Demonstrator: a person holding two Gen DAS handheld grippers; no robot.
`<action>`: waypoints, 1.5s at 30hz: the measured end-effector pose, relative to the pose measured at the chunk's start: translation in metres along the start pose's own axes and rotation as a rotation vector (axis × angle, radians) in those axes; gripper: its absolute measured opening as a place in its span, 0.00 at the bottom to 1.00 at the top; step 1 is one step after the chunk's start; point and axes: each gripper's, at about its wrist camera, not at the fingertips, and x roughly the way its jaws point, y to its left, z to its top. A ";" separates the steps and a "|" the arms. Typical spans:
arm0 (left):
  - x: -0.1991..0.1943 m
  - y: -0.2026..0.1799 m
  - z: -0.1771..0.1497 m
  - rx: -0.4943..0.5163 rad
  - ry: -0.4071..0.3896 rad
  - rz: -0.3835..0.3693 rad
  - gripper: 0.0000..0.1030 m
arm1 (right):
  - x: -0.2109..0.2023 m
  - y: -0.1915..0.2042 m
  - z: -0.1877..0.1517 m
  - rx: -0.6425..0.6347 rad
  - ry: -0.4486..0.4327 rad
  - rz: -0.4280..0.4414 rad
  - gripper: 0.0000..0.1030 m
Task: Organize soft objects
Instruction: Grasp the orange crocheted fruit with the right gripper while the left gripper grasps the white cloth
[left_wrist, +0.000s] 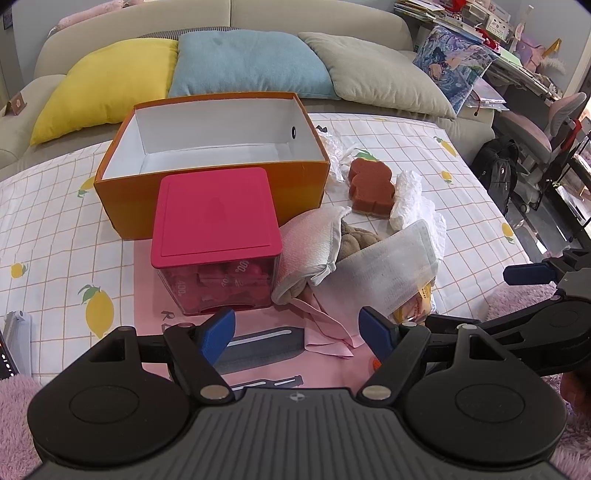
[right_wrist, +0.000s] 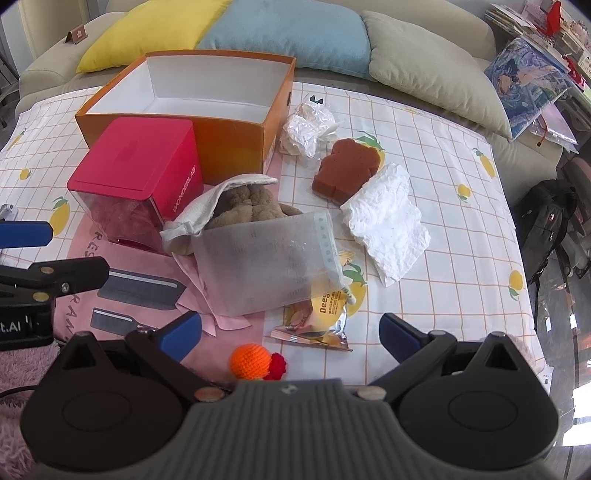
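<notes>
An open orange box (left_wrist: 303, 181) (right_wrist: 236, 147) with a white inside stands at the back of the table. In front of it lies a pile: a brown plush (right_wrist: 247, 206) under a white towel (left_wrist: 314, 240) (right_wrist: 210, 206) and a frosted pouch (left_wrist: 388, 273) (right_wrist: 266, 266). A brown sponge (left_wrist: 371, 186) (right_wrist: 345, 168), white crumpled paper (right_wrist: 384, 225) and a plastic wrap (right_wrist: 306, 127) lie to the right. An orange and red crochet toy (right_wrist: 253, 362) lies near my right gripper (right_wrist: 291, 334), which is open and empty. My left gripper (left_wrist: 297, 332) is open and empty, in front of the pile.
A red-lidded clear container (left_wrist: 214, 221) (right_wrist: 136, 173) stands before the box. A snack packet (right_wrist: 325, 317) lies by the pouch. A pink cloth (left_wrist: 325, 325) lies on the lemon-print tablecloth (left_wrist: 55, 236). Cushions (left_wrist: 251, 62) line the sofa behind.
</notes>
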 end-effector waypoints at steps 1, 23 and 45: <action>0.000 0.000 0.000 -0.002 0.001 0.000 0.86 | 0.001 -0.001 -0.001 0.007 0.005 0.006 0.97; 0.067 -0.010 -0.025 0.143 0.134 -0.151 0.58 | 0.086 -0.014 -0.027 0.118 0.237 0.214 0.60; 0.086 -0.015 -0.016 0.123 0.105 -0.163 0.63 | 0.101 -0.020 -0.024 0.124 0.175 0.201 0.29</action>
